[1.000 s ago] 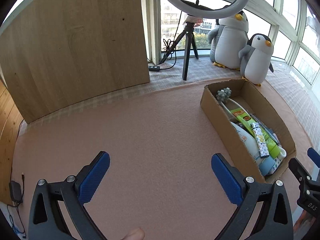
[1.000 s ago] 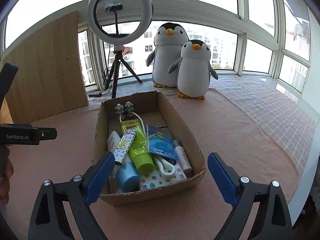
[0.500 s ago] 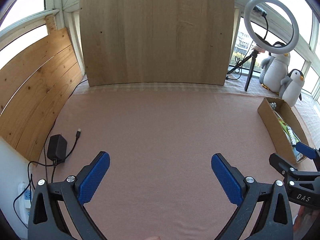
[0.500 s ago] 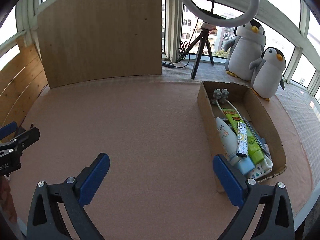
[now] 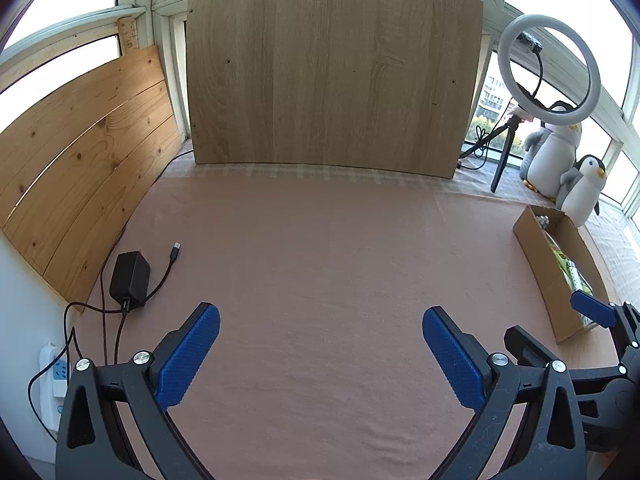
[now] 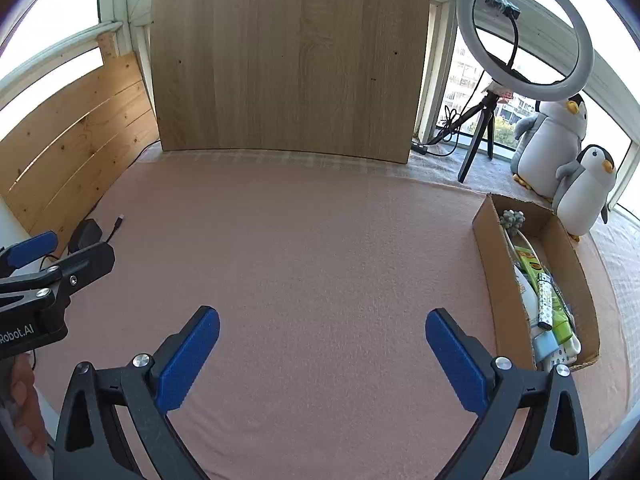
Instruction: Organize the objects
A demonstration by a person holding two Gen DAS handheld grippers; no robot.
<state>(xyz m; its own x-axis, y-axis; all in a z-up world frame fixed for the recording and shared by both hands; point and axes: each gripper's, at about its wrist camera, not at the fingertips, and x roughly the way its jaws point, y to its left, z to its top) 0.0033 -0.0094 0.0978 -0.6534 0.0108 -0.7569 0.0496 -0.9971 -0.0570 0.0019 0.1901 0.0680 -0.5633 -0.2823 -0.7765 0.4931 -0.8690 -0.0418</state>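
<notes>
A long cardboard box stands at the right of the pink mat; it also shows in the left wrist view. It holds several toiletries: a green tube, a patterned lighter-like stick, a white bottle and a grey massage roller. My left gripper is open and empty over the bare mat. My right gripper is open and empty over the mat, left of the box.
A black power adapter with a cable and a white power strip lie at the left edge. A wooden board stands at the back. A ring light on a tripod and two plush penguins stand behind the box.
Both grippers have swung left, away from the box. The box has gone from centre to the right edge in both views. Both stay open.
</notes>
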